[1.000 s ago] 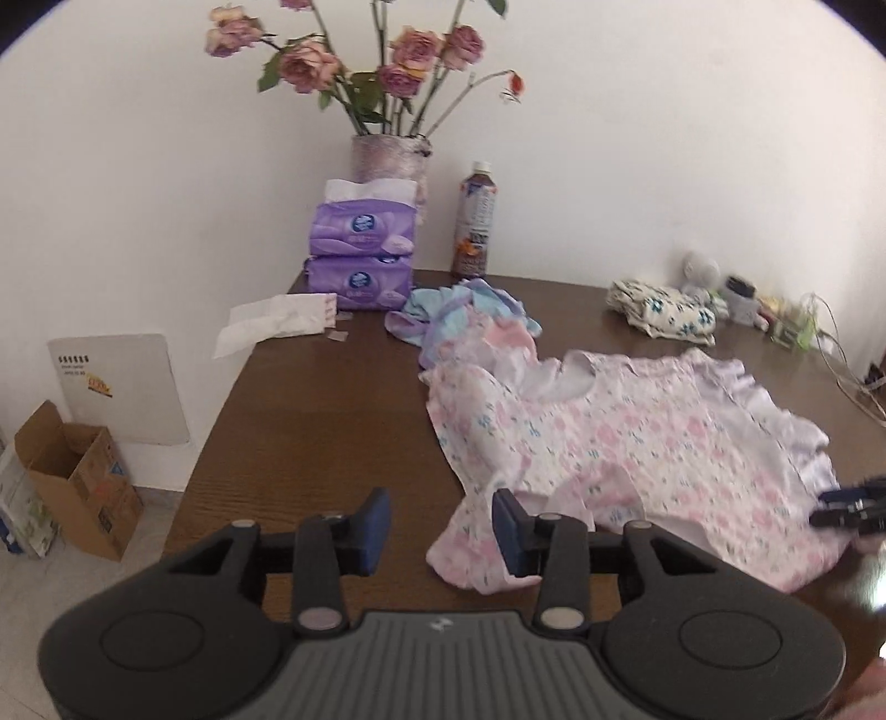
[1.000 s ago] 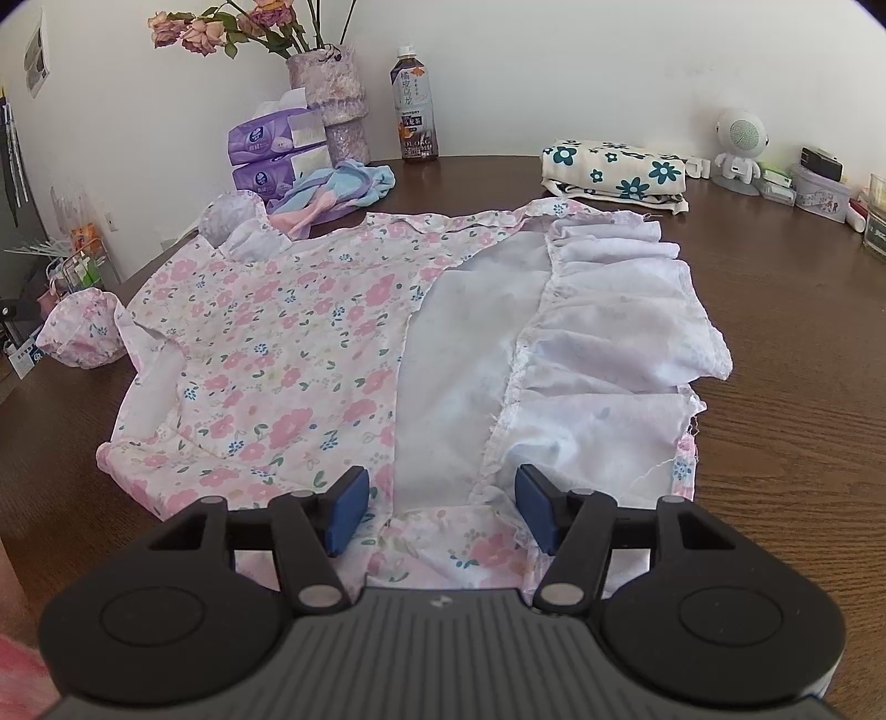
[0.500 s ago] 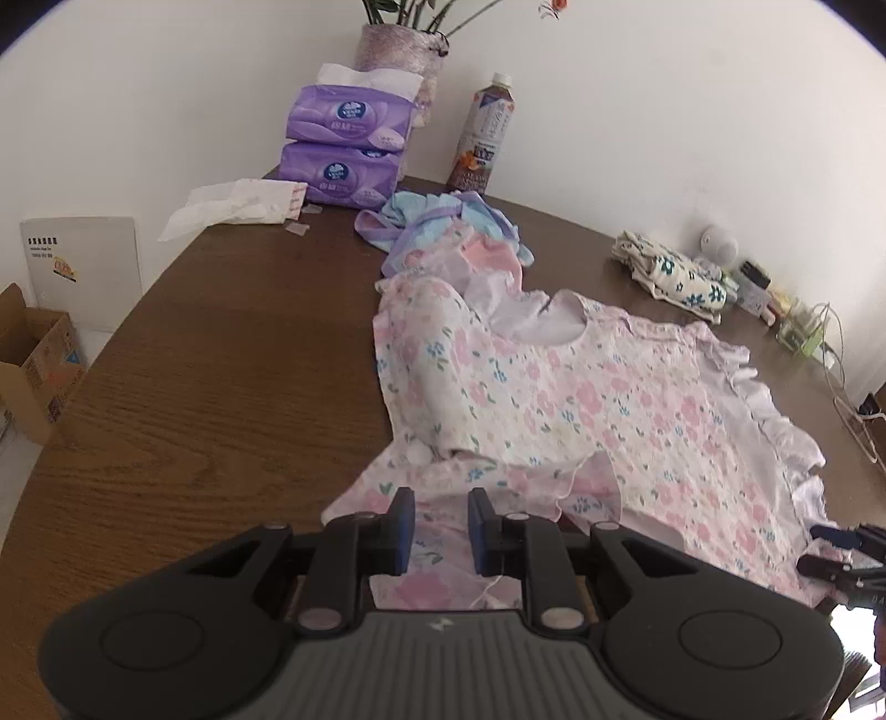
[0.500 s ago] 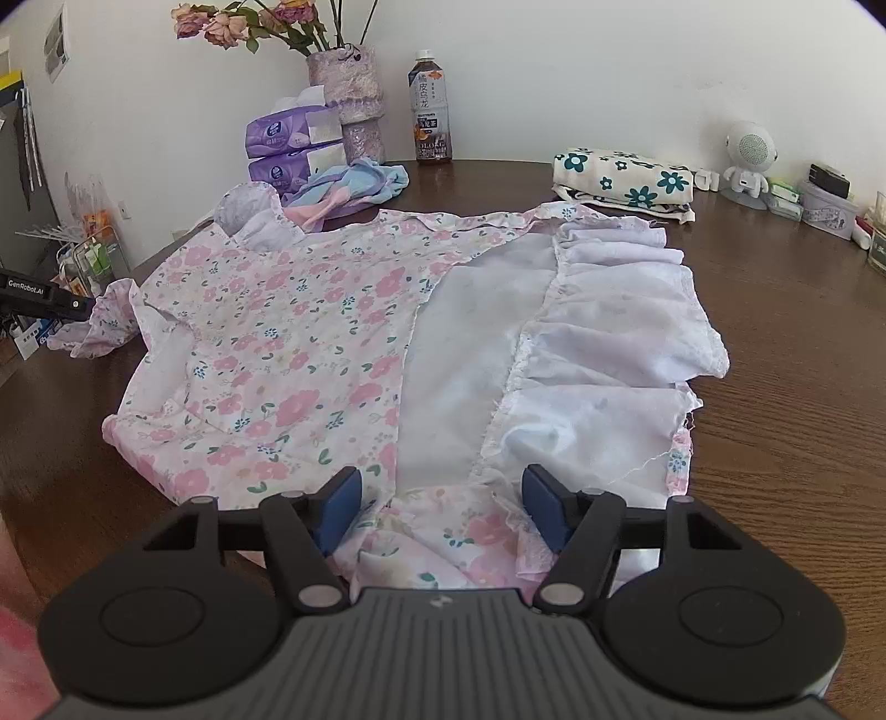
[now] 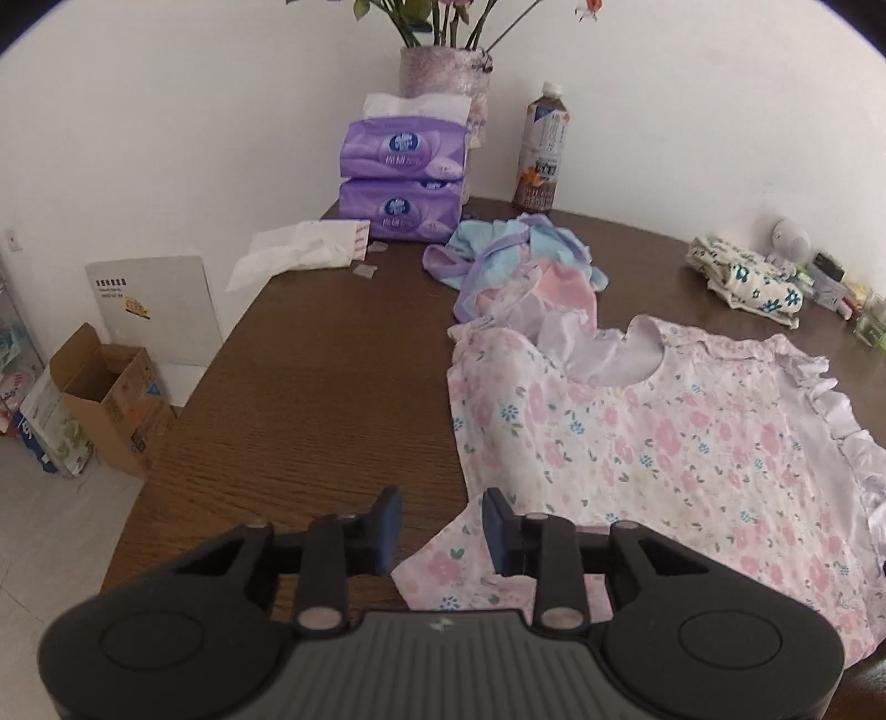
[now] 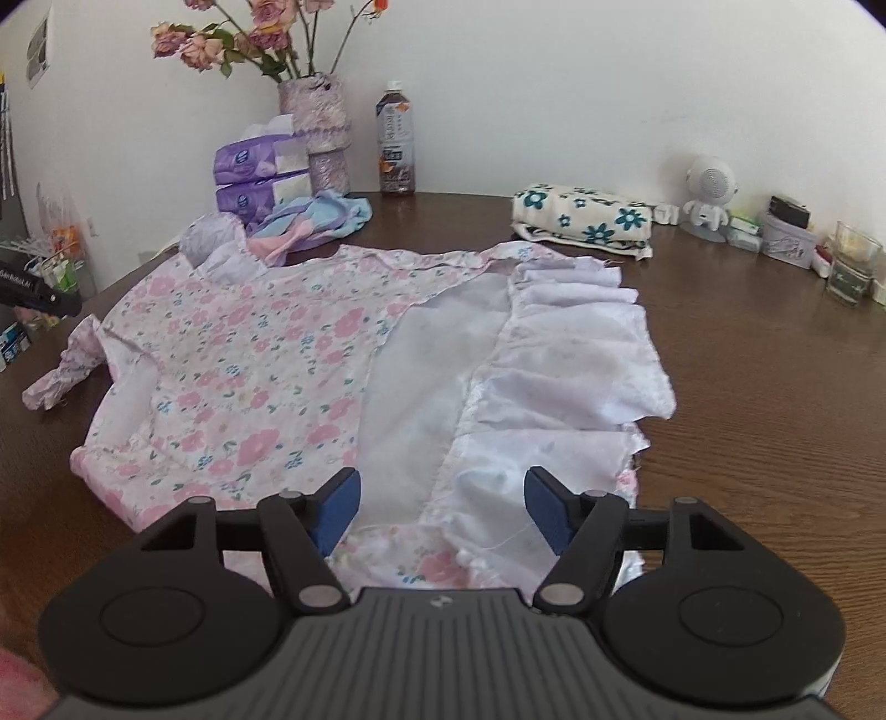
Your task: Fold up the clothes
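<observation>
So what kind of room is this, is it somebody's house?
Probably a home, maybe a dining room. Clothes like the floral dress lie on a wooden table, with a vase of flowers and tissue packs against the wall.

Hovering with jaws spread wide over the near hem of the floral dress (image 6: 260, 382), right gripper (image 6: 440, 507) empty; beyond the dress lying a folded cloth (image 6: 581, 219).

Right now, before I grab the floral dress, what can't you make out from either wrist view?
- Floral dress near hem: both views, hidden under the gripper bodies.
- Left gripper: whether it touches the sleeve, unclear.
- Bottle label: too small.
- Flowers: left view, cut off by the top edge.
</observation>
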### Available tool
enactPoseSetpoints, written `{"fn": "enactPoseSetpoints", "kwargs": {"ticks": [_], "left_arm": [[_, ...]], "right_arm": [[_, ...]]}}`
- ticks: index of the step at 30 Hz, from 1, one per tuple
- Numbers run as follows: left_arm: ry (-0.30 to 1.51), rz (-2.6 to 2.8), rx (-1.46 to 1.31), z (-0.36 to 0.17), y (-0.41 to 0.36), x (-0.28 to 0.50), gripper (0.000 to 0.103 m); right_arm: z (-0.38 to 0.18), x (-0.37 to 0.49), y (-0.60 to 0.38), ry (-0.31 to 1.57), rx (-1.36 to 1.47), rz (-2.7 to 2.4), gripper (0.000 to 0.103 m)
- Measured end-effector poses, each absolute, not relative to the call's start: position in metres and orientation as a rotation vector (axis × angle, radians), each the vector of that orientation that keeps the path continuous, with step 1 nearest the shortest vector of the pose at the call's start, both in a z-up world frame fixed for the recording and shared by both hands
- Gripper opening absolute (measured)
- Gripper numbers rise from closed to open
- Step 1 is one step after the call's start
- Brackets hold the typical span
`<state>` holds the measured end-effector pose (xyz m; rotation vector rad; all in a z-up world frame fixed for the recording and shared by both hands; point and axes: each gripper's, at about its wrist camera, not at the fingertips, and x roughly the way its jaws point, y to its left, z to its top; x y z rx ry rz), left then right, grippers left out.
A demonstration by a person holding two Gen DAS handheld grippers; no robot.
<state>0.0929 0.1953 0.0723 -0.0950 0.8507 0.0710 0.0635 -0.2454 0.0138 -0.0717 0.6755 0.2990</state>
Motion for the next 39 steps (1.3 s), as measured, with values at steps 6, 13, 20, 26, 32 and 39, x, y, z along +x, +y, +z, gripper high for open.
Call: {"fn": "enactPoseSetpoints", "kwargs": {"ticks": [6, 13, 20, 26, 32, 39], "left_arm": [[0.929, 0.060, -0.056, 0.041, 0.189, 0.101, 0.029], [0.929, 0.028, 0.015, 0.039, 0.184, 0.102, 0.003], [0.923, 0.050, 0.172, 0.040, 0.176, 0.099, 0.000], [0.922, 0.130, 0.244, 0.038, 0.187, 0.098, 0.000], [0.889, 0.107, 0.159, 0.054, 0.195, 0.095, 0.010], [0.834, 0.060, 0.008, 0.071, 0.203, 0.126, 0.011]], "right_arm": [[0.007, 0.070, -0.257, 0.679, -0.063, 0.261, 0.068], [0.000, 0.082, -0.260, 0.715, -0.043, 0.243, 0.067], [-0.002, 0.085, -0.260, 0.728, -0.060, 0.222, 0.044], [-0.002, 0.086, -0.263, 0.727, -0.063, 0.220, 0.037], [0.002, 0.083, -0.264, 0.704, -0.021, 0.235, 0.038], [0.006, 0.090, -0.263, 0.686, -0.014, 0.224, 0.040]]}}
